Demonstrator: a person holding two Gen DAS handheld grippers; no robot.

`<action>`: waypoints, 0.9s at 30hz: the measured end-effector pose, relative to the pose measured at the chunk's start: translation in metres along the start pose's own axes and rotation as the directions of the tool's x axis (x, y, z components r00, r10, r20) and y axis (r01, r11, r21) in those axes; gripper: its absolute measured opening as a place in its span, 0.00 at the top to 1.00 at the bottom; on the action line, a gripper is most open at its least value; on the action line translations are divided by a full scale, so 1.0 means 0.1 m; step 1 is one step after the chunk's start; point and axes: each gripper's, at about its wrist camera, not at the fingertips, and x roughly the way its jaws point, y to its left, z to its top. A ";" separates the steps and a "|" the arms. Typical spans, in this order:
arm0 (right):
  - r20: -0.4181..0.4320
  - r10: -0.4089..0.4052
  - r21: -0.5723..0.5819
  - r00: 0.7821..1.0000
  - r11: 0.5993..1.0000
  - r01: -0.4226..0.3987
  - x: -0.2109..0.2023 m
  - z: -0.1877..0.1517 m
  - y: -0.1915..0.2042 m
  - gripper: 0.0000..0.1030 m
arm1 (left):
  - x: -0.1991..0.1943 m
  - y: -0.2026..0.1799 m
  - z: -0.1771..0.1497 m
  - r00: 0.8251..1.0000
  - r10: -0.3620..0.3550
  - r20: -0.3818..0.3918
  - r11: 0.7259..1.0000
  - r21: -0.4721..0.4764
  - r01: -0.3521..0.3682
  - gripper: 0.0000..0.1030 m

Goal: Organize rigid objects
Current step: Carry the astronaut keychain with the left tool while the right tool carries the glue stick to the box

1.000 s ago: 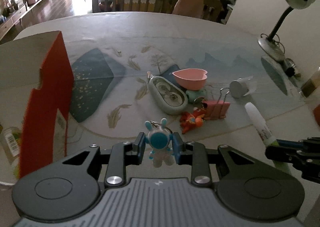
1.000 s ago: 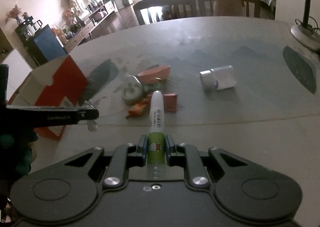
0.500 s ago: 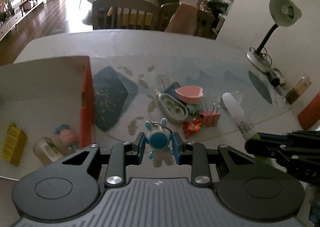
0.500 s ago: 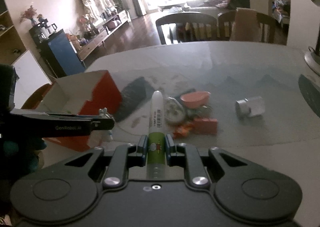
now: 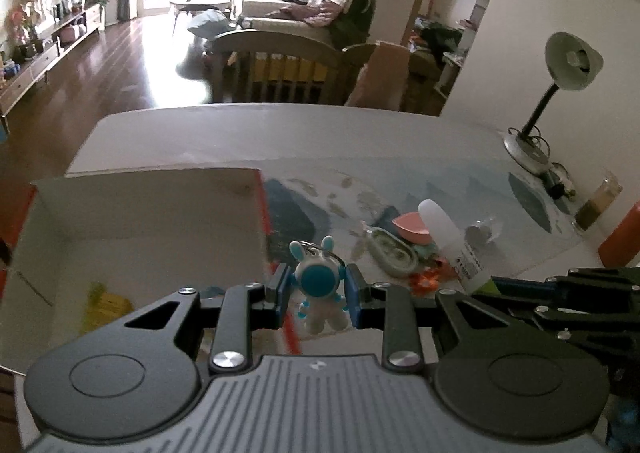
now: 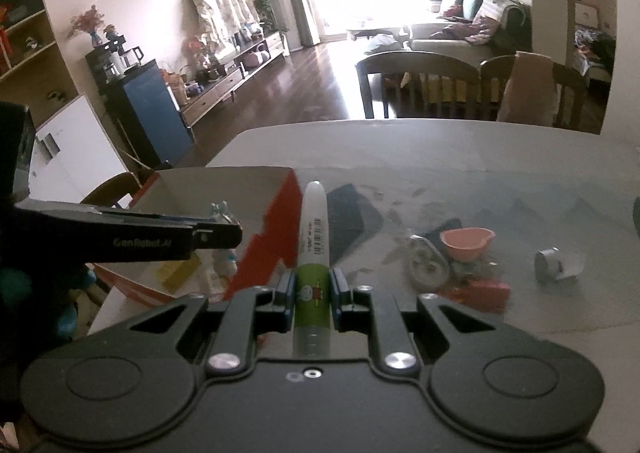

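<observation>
My left gripper [image 5: 318, 287] is shut on a small white and blue rabbit-eared figure keychain [image 5: 319, 285], held above the near right corner of an open red and white cardboard box [image 5: 160, 209]. My right gripper [image 6: 313, 287] is shut on a white glue pen with a green label [image 6: 313, 249], its tip pointing at the box's red side [image 6: 276, 237]. In the right wrist view the left gripper [image 6: 236, 231] reaches in from the left over the box. In the left wrist view the glue pen [image 5: 452, 241] and the right gripper's body show at the right.
A yellow item [image 5: 108, 307] lies inside the box. On the patterned table cover [image 6: 520, 189] remain a pink heart-shaped dish [image 6: 466, 243], a grey oval case [image 6: 428, 265], a red binder clip [image 6: 486, 289], an orange toy [image 5: 424, 281] and a small metal cylinder [image 6: 550, 265]. A desk lamp [image 5: 560, 93] stands far right.
Both grippers rose and swung left toward the box, each still holding its item. The box's open inside now fills the lower left of the left wrist view.
</observation>
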 end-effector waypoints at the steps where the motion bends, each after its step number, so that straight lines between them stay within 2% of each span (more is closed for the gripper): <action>1: -0.002 0.003 -0.005 1.000 1.000 -0.003 0.03 0.02 0.05 0.84 | -0.02 0.05 0.01 1.000 0.003 0.001 1.000 -0.001 -0.003 0.73; 17: -0.016 0.036 -0.085 0.999 0.996 -0.037 0.54 0.25 0.84 0.84 | -0.27 1.06 0.06 0.993 0.115 0.014 0.992 -0.055 -0.114 0.73; 27: -0.087 0.017 -0.131 0.996 0.991 -0.029 1.06 0.28 1.11 0.84 | 0.02 1.62 0.01 0.978 0.193 -0.076 0.980 -0.038 -0.196 0.73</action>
